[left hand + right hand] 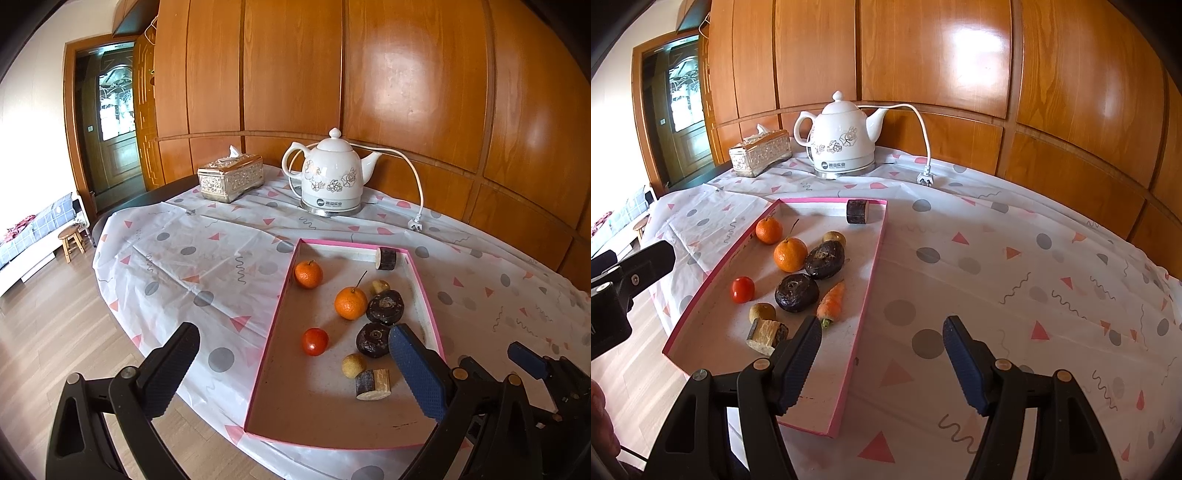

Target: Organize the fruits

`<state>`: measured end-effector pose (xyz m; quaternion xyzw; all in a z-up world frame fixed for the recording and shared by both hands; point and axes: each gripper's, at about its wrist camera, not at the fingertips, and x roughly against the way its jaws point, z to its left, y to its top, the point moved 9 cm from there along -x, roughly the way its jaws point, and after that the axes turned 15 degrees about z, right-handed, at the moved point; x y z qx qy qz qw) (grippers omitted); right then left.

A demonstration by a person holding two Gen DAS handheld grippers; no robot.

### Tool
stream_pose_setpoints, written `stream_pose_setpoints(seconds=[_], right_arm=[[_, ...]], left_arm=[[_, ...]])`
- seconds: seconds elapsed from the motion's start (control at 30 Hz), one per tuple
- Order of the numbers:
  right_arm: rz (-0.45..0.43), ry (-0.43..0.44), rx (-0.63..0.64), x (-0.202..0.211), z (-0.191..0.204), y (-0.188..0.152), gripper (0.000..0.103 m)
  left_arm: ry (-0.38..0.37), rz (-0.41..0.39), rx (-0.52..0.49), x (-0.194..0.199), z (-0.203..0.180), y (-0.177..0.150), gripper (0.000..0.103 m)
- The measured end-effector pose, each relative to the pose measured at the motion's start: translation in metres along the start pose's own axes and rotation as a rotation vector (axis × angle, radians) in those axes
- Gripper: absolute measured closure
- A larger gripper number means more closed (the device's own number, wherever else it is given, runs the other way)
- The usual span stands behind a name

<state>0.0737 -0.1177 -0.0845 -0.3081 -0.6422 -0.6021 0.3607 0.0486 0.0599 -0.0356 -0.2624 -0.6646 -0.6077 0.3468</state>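
A pink-rimmed tray [273,332] [871,266] on the table holds two oranges [308,274] [350,302], a red tomato [314,342] [742,290], two dark round fruits [385,307] [796,292], small yellowish fruits [354,365] [762,312], a small carrot [833,302] and two cut cane pieces [373,384] [857,211]. My left gripper [295,373] is open and empty over the tray's near end. My right gripper [882,363] is open and empty over the tray's near right rim. The carrot is hidden in the left wrist view.
A white electric kettle [330,177] [844,142] with its cord and loose plug [415,225] [925,180] stands at the back. A patterned tissue box [231,181] [761,152] is left of it. A wood-panelled wall is behind. The table edge and floor lie left.
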Motion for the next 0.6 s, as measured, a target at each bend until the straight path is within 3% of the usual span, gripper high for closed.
stream_pose_setpoints(seconds=[0.6], right_arm=[[-0.001, -0.001, -0.007, 0.0005, -0.0021, -0.0003, 0.034]], left_arm=[[-0.013, 0.001, -0.007, 0.001, -0.0049, -0.001, 0.0]])
